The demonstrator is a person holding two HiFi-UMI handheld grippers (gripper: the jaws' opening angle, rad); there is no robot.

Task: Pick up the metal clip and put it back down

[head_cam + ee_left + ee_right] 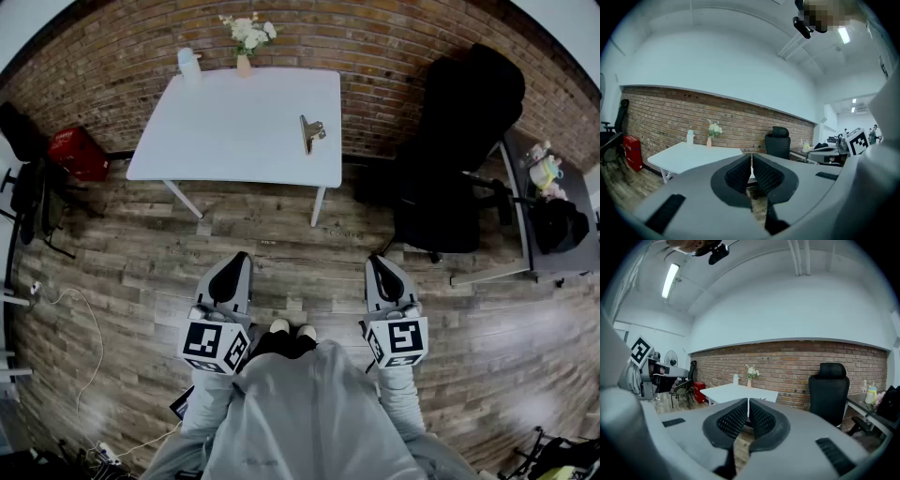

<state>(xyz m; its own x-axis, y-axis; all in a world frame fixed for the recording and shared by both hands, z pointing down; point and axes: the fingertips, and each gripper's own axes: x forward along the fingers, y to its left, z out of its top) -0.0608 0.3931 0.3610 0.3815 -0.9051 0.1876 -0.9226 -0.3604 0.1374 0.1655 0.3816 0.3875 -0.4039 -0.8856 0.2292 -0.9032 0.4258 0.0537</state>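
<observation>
Two claws, left claw (234,272) and right claw (382,272), hover over the wooden floor (281,244) before the person, each clenched on nothing. The metal clip (311,132) lies on the white counter (225,131), toward its right end, well apart from both. By my judgement nothing is done yet: reaching, lifting and setting down all remain. Only the head view shows the clip. The gripper views show the closed jaws from behind, with the flower vase (749,383) and brick wall (797,362) beyond.
</observation>
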